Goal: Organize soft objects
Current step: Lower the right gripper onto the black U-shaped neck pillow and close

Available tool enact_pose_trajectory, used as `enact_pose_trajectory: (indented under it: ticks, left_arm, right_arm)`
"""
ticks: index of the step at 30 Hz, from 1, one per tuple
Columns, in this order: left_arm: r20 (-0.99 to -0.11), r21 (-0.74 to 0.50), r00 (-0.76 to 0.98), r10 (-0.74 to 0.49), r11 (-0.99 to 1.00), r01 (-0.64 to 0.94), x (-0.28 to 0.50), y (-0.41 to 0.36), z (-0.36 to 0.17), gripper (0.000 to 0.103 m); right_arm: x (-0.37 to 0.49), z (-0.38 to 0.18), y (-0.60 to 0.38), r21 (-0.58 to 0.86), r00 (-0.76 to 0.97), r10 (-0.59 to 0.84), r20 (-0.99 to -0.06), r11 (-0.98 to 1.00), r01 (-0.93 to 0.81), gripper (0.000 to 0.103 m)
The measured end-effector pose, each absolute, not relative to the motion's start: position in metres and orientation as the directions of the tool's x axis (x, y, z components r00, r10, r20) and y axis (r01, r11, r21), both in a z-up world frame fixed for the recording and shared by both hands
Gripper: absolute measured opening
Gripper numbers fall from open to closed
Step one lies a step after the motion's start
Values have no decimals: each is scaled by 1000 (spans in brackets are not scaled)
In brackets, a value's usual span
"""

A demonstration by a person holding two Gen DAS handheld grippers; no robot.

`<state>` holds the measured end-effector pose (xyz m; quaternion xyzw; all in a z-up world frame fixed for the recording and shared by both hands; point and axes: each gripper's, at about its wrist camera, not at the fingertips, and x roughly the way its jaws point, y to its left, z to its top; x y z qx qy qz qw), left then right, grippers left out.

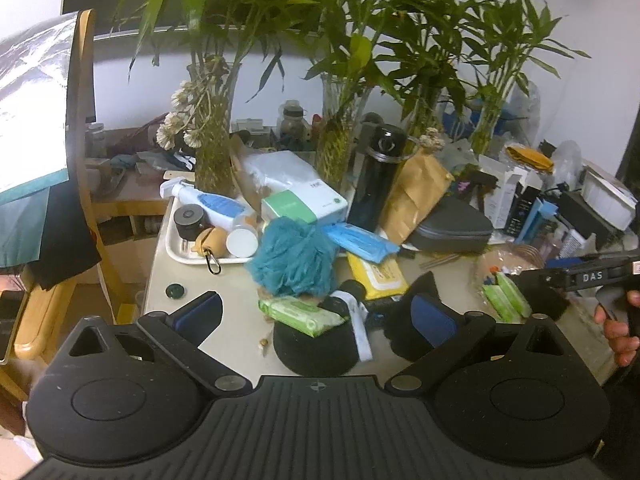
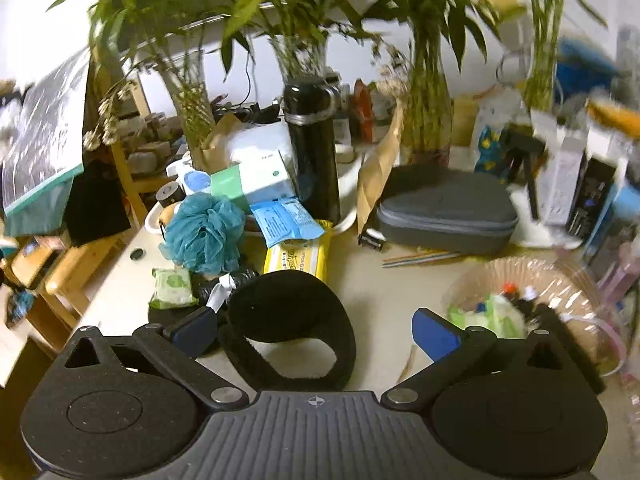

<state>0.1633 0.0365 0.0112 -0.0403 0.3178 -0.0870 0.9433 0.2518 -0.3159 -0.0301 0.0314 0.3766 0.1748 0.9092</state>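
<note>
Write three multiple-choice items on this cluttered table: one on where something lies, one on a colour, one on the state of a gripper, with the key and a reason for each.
1. Where does the green wipes pack lie?
A. on the black fuzzy earmuffs
B. inside the grey case
C. on the white tray

2. What colour is the mesh bath pouf?
A. pink
B. teal
C. white

3. How does the left gripper stand?
A. shut on the pouf
B. shut on the flask
C. open, holding nothing

Key: 1 A, the pack rests on the black fuzzy earmuffs near the table's front edge. 2 B, its netting is blue-green in both views. 3 C, its blue pads are spread wide apart with only table items between them; the right gripper is open too.
</note>
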Motion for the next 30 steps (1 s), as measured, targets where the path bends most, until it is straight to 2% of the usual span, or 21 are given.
enact_pose_trajectory:
  ticks: [5, 13, 16, 19, 22, 30]
  left_arm:
    - [-592, -136, 785, -181, 983, 124, 182, 47, -5, 103]
    - [-611, -190, 769, -185, 978, 84, 189, 61, -21, 103]
    - [-622, -217, 759, -194, 974, 70, 191, 63, -23, 103]
    - [-619, -228, 758, -204, 971, 74, 189, 64, -24, 103]
    - [-622, -217, 759, -194, 974, 71, 190, 64, -24, 103]
    - [-626, -238, 755, -195, 970, 54, 192, 68, -27, 103]
  right_arm:
    - [283, -60, -334, 327, 608, 408, -681, 913, -246, 103]
    - [321, -121, -326, 417, 484, 432, -761, 897, -147, 102]
    - [334, -139, -324, 406, 438, 415, -797, 906, -120, 89]
    - [343, -152, -324, 384, 416, 390, -821, 918, -103, 87]
    - [349, -167, -322, 389, 390, 391, -834, 917, -89, 74]
    - [358, -193, -316, 388, 343, 384, -857, 920, -59, 54]
